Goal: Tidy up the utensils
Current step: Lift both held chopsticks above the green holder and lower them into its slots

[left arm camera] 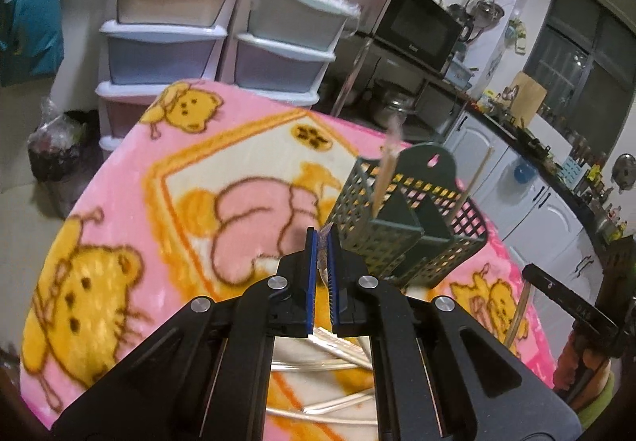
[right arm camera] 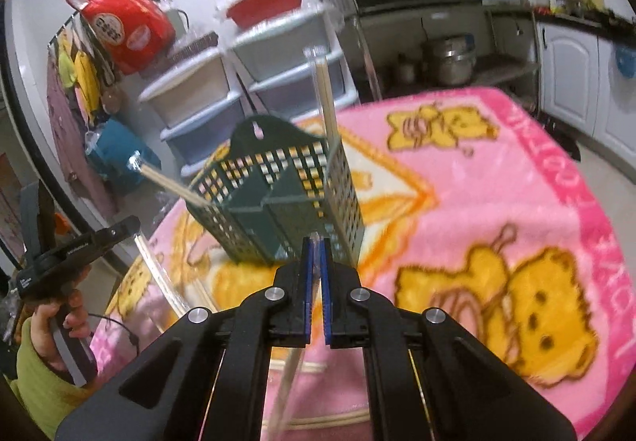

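At the far left of the right wrist view, a hand (right arm camera: 59, 315) in a yellow-green sleeve (right arm camera: 37, 381) holds the left gripper's handle, near the table edge. In the left wrist view, the left gripper (left arm camera: 322, 238) has its blue pads (left arm camera: 311, 274) drawn narrow on a clear-wrapped pair of chopsticks (left arm camera: 324, 262), the wrapper's end showing between the fingers. More wrapped chopsticks (left arm camera: 342, 349) lie on the pink cartoon-bear blanket (left arm camera: 119, 242) below that gripper, on the near side. Just right of the fingers and a little farther off stands the dark green lattice utensil caddy (left arm camera: 413, 214), upright on the blanket near the table's right edge, with one wrapped pair (left arm camera: 387, 162) leaning out of its left compartment and another stick (left arm camera: 475, 178) at its right side. In the right wrist view, the right gripper (right arm camera: 316, 242) is likewise pinched narrow on a wrapped chopstick pair (right arm camera: 294, 365), which runs down beneath the fingers toward the near blanket. Beyond it the caddy holds two pairs, one slanting left, one standing nearly upright. Stacked plastic drawers (left arm camera: 167, 27) and a microwave (left arm camera: 417, 27) sit far behind.
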Demonstrator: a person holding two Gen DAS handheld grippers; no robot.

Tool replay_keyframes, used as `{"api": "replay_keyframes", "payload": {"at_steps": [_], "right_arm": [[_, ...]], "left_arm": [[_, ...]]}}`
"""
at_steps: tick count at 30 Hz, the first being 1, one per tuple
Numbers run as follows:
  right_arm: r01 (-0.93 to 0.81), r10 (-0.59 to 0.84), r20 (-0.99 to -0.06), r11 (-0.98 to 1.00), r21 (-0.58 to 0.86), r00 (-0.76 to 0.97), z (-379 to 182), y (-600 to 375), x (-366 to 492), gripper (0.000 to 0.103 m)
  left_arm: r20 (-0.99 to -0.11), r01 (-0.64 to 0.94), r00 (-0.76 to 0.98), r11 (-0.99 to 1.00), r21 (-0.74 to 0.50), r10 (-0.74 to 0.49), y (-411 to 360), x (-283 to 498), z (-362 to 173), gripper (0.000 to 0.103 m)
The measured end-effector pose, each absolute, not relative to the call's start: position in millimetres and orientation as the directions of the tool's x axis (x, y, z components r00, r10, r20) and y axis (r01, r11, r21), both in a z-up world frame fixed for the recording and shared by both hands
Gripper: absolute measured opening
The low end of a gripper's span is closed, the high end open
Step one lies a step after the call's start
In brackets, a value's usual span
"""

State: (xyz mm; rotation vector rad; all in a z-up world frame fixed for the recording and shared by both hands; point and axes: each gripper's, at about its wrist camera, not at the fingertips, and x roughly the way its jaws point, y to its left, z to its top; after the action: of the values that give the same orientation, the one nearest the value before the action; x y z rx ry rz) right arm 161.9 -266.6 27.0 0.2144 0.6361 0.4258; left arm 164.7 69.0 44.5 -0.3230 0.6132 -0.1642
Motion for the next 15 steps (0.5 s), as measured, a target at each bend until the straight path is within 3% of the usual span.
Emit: {"api": "replay_keyframes", "payload": {"at_steps": [15], "right_arm": [[-0.355,0.437,-0.439,0.898,0.259,0.785,69.0,-262.1,145.5,0.004]], "left_arm": [[-0.450,0.172,0.836,0.929,-0.329,-0.314,43.5,158.7,94.3,0.002]]}}
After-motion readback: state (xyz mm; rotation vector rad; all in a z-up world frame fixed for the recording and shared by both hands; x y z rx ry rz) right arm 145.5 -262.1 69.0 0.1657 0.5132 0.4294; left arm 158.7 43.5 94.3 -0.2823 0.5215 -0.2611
